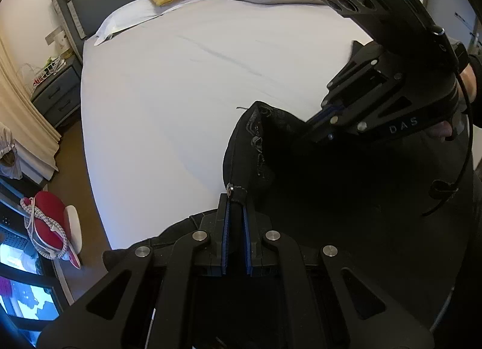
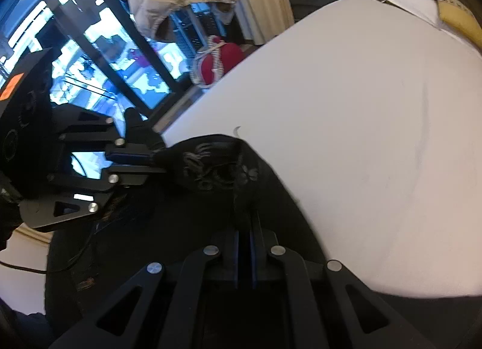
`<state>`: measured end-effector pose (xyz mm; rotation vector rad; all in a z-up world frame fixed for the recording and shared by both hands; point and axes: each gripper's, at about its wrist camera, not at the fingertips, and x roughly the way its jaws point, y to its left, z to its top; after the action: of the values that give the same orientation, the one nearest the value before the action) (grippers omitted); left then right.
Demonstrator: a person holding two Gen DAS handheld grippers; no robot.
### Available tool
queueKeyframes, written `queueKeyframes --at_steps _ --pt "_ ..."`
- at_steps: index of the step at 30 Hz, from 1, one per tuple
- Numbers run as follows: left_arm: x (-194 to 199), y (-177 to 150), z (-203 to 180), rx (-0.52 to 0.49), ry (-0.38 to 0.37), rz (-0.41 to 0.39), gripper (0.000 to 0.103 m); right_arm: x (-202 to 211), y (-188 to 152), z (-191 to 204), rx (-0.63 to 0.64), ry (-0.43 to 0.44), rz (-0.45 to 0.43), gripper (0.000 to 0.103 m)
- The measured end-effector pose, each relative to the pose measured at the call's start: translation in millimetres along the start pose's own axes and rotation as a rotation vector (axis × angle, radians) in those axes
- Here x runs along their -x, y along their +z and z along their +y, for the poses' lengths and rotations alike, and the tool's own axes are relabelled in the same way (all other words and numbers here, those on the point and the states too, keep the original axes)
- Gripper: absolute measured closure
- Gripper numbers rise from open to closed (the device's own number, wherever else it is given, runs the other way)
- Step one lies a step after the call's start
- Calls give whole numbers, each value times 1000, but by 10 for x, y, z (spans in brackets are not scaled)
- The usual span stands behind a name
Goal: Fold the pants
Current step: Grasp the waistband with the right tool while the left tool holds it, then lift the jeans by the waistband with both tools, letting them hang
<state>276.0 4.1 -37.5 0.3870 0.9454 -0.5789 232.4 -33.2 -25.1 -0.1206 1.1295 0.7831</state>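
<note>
Both claws pinch the pants [image 1: 301,168]: left claw [image 1: 236,198], right claw [image 1: 313,121] at two o'clock. Keep the waistband taut, lay it flat on the bed [image 1: 180,93].

The pants [image 1: 301,168], of black cloth with pale stitched patterning near the waistband, are seen bunched and lifted at the lower right of the left wrist view. A metal button is visible at the pinched waistband edge, low in the frame's centre.
</note>
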Motion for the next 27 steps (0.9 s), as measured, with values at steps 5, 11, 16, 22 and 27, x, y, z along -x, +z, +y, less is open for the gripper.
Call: queueKeyframes --at_steps 5,11,16,22,27 --pt "189 -319 -322 -42 -31 19 96 99 -314 334 109 6 18 96" --pt "446 -825 -850 -151 -55 43 97 276 -816 1022 422 -166 121 96" --pt "563 -1231 -1324 -217 -81 81 97 265 -1425 1508 652 -322 201 96" --pt "615 -1612 -1829 -253 -124 133 97 108 -2087 1975 834 -477 244 96" --pt "720 -1794 -1991 -245 -128 144 98 83 -2203 2213 852 -524 222 96"
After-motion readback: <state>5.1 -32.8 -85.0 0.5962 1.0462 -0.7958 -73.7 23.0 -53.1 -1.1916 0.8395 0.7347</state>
